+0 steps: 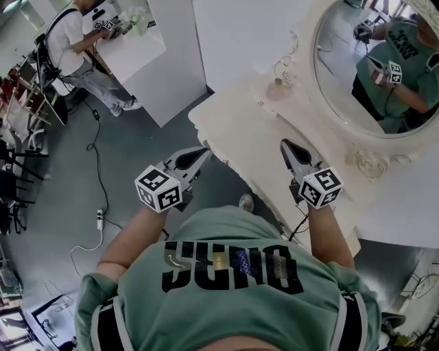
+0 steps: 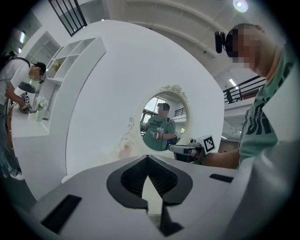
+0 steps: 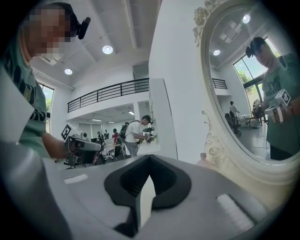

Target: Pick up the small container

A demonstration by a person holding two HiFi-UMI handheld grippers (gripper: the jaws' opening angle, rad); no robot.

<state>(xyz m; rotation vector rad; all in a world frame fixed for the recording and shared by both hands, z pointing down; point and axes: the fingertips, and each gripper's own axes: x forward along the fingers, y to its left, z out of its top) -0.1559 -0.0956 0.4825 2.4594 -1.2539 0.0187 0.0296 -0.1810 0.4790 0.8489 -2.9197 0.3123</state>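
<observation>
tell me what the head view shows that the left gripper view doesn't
Head view only: the power strip on the floor, plus the left gripper from outside. Left gripper view only: the ceiling light and wall shelves. Both: the mirror, the small container, the right gripper and a person at the white counter.

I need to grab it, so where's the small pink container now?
In the head view the small container stands at the back of the dresser top, just left of the mirror frame, ahead of the left gripper and right gripper.
</observation>
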